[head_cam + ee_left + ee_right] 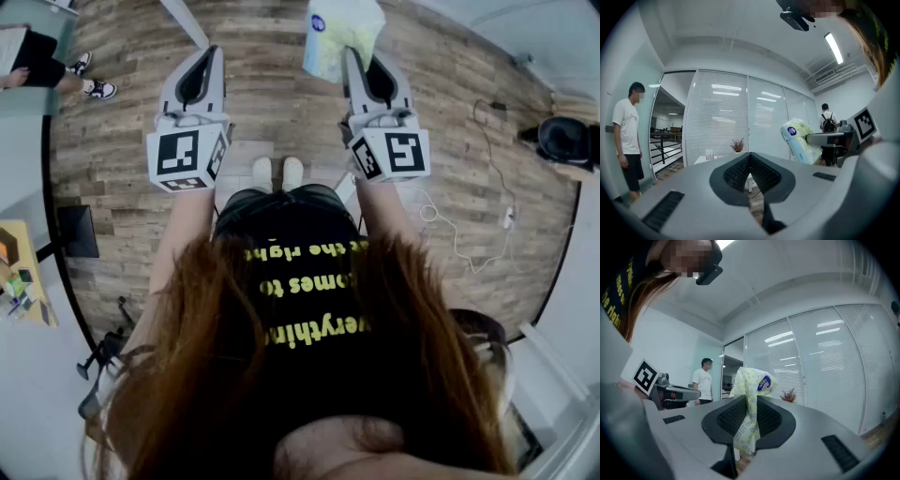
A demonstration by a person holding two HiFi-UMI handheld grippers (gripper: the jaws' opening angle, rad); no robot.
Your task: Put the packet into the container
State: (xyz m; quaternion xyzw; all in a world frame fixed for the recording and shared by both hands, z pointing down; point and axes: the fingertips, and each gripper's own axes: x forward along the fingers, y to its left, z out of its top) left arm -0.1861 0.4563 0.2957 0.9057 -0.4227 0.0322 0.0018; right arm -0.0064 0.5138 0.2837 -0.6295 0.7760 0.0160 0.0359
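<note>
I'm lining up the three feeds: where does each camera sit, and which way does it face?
Head view: on the person's head, looking steeply down at the wooden floor; shows hair, black shirt, shoes, left gripper, and right gripper holding the packet.
Left gripper view: rides the left gripper, looking level along its shut, empty jaws toward window blinds.
Right gripper view: rides the right gripper, level along jaws clamped on the packet.
Shared: both gripper views show the packet and the opposite gripper.

right tongs (356,56) | gripping packet (339,33) | left tongs (210,54) alongside | above wooden floor (281,103)
</note>
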